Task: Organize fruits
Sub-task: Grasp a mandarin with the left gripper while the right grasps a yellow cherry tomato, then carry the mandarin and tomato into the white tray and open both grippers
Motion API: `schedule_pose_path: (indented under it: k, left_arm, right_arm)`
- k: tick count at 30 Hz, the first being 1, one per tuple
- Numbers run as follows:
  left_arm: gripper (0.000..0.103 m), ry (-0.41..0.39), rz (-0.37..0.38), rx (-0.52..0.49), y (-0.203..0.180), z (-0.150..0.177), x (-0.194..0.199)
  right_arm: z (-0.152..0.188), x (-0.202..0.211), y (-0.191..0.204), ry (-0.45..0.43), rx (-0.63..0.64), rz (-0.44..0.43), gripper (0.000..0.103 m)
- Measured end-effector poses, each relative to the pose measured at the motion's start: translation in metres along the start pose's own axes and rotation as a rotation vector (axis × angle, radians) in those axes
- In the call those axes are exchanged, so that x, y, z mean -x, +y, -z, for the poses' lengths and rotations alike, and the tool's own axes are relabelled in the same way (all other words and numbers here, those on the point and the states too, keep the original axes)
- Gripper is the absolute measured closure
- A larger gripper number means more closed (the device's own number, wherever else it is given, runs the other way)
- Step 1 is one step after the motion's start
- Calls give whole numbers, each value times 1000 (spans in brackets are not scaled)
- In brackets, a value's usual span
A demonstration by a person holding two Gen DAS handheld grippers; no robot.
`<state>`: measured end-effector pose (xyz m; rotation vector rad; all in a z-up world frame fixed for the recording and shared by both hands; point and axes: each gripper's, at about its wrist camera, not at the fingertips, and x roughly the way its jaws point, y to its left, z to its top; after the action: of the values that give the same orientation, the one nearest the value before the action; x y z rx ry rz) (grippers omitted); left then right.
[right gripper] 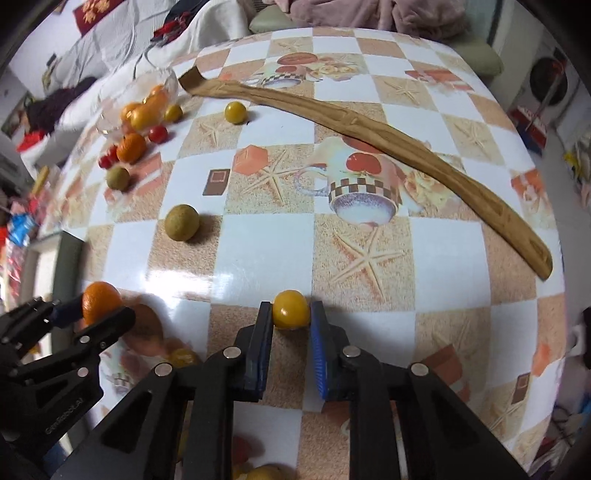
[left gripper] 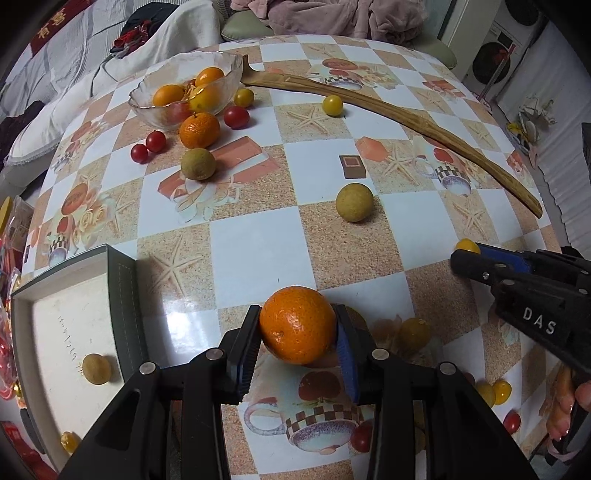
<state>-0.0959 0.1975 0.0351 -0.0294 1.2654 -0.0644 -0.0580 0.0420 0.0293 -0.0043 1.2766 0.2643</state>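
Left claw gripping orange; right claw straddling yellow fruit, not quite clamping. Off-centre squeezing risks fruit rolling across slick counter.

- "DAS" – white raised caps, on black body of right gripper, left wrist view.
- "有喜" – gold chars on red cloth strip, beyond table's far-left corner.
- Faint lettering inside tray, illegible.
- Pale print on left gripper body, right wrist view; too blurred.
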Motion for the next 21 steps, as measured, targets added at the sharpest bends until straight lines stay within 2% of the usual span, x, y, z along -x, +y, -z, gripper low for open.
schedule_pose_path:
  k: [8,14,21]
  left_arm:
    - [63,-42,8,24,19,7,28]
    - [63,-65,-13,61,47,22,49]
    - [63,-80,-73,137,99,45,67]
  right_arm:
    - [7,18,12,-2,-10,-70,81]
    - [8,27,46,-4,29,-114,81]
    - [5,33,105,1,115,-173,81]
